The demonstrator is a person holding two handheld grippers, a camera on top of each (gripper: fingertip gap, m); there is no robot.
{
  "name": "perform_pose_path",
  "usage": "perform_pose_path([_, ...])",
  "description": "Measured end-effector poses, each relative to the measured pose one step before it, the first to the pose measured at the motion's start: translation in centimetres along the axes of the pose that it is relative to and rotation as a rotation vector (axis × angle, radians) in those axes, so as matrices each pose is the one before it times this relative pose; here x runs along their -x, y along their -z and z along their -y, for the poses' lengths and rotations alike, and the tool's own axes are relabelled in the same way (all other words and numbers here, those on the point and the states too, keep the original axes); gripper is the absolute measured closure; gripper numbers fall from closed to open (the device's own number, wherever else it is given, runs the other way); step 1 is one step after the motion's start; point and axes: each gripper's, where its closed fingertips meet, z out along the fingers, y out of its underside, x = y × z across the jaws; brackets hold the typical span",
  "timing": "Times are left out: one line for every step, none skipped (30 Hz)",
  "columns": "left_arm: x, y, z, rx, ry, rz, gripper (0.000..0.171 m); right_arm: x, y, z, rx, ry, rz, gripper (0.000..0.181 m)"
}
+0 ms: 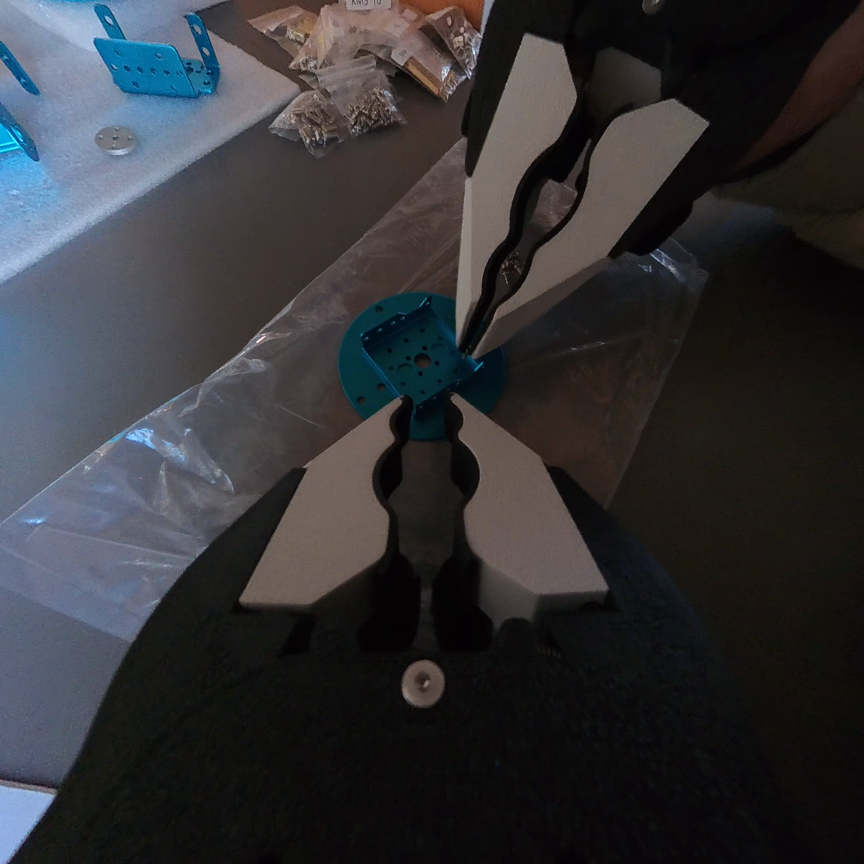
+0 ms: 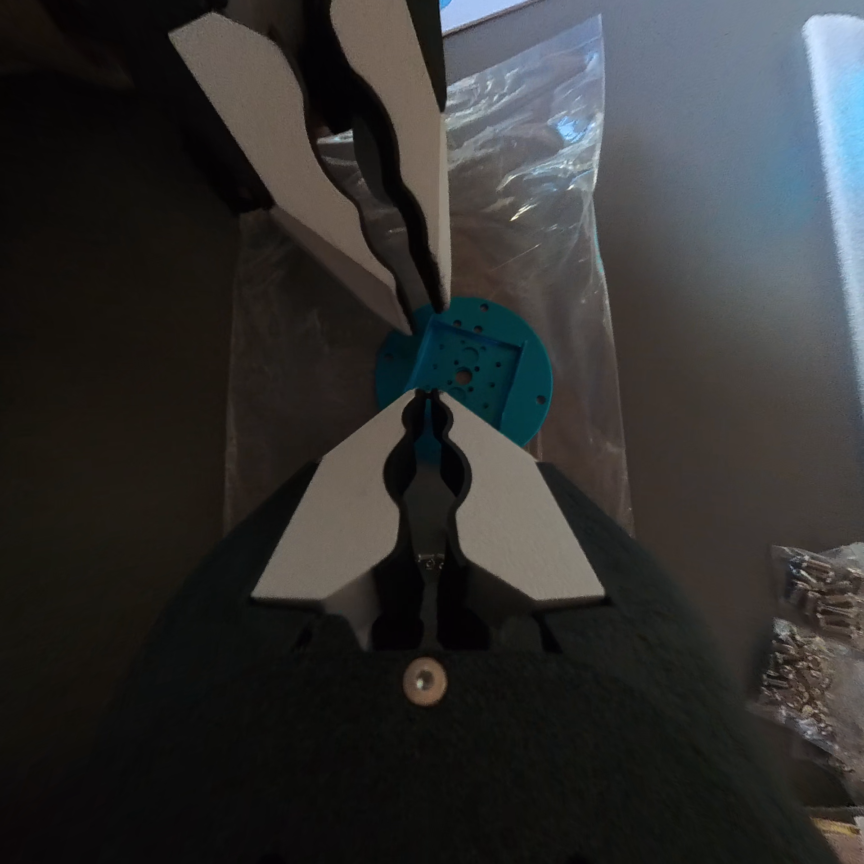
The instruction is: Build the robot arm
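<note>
A blue U-shaped bracket (image 1: 416, 360) with many holes sits on a round blue disc (image 1: 360, 374), which lies on a clear plastic bag (image 1: 234, 421). My left gripper (image 1: 429, 397) is closed on the bracket's near corner wall. My right gripper (image 1: 467, 349) comes down from above, jaws pinched together, with its tips touching the bracket's far right corner. In the right wrist view my right gripper (image 2: 428, 392) is shut at a corner of the bracket (image 2: 467, 369) on the disc (image 2: 528, 402). The left gripper (image 2: 423, 318) reaches in from above. Small screws (image 2: 430, 563) are lodged between the right fingers.
Several blue brackets (image 1: 154, 65) and a silver hub (image 1: 116, 140) lie on white foam (image 1: 70, 210) at the far left. Bags of screws (image 1: 346, 107) lie on the dark table behind; they also show in the right wrist view (image 2: 813, 631). The tips of both grippers are at nearly the same place. From either gripper's tips it is about 20 centimetres to the silver hub (image 1: 116, 140).
</note>
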Motion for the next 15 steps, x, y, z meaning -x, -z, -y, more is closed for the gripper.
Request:
perform_pose_path([0.025,-0.021,-0.014,0.00129,0.0033,-0.0013,0.160,0.061,-0.108,-0.023,0.0087,-0.0062,0.0048,0.180])
perform_pose_path([0.011,-0.013,-0.015,0.00105,0.0050,-0.0033,0.161,-0.010,-0.087,-0.014,0.0062,-0.0057,0.0021,0.179])
perform_pose_path([0.029,-0.016,-0.019,0.00198,0.0051,-0.0023,0.162,-0.012,-0.067,-0.042,0.0075,-0.0052,0.0039,0.180])
perform_pose_path([0.054,-0.029,-0.032,0.00287,0.0044,0.0002,0.163,0.001,-0.040,0.015,0.0059,-0.0068,0.0041,0.180])
perform_pose_path([0.026,-0.042,-0.039,0.00319,0.0026,-0.0009,0.163,0.026,-0.033,0.050,0.0042,-0.0078,0.0039,0.180])
perform_pose_path([0.013,-0.032,0.005,0.00106,0.0004,-0.0007,0.163,0.047,-0.071,-0.030,0.0099,-0.0046,0.0040,0.180])
perform_pose_path([0.011,-0.015,0.011,0.00000,-0.0015,0.0006,0.164,-0.031,-0.075,-0.104,0.0129,-0.0003,-0.0020,0.180])
perform_pose_path([-0.011,-0.022,-0.011,0.00132,-0.0025,0.0003,0.164,-0.039,-0.057,-0.026,0.0061,0.0024,-0.0027,0.180])
perform_pose_path([-0.005,-0.026,-0.013,0.00182,-0.0028,0.0009,0.164,-0.062,-0.016,0.064,0.0010,-0.0011,-0.0041,0.180])
perform_pose_path([-0.015,-0.033,-0.026,0.00238,-0.0026,0.0011,0.164,-0.032,-0.032,-0.011,0.0043,-0.0048,-0.0001,0.180])
perform_pose_path([-0.023,-0.026,-0.029,0.00222,-0.0029,0.0001,0.164,0.041,0.004,0.017,0.0026,-0.0021,0.0046,0.180])
perform_pose_path([-0.017,-0.009,-0.022,0.00130,-0.0030,0.0007,0.164,-0.011,0.003,-0.010,0.0016,-0.0006,0.0001,0.180])
perform_pose_path([-0.012,-0.014,-0.015,0.00101,-0.0020,0.0009,0.164,0.013,0.001,-0.002,0.0006,-0.0012,0.0025,0.180])
perform_pose_path([-0.012,-0.006,-0.004,0.00088,-0.0008,-0.0001,0.164,0.053,0.001,-0.001,-0.0001,0.0002,0.0032,0.180])
perform_pose_path([-0.004,-0.010,-0.010,0.00052,-0.0002,-0.0002,0.164,0.013,0.003,-0.015,-0.0007,-0.0016,0.0021,0.180])
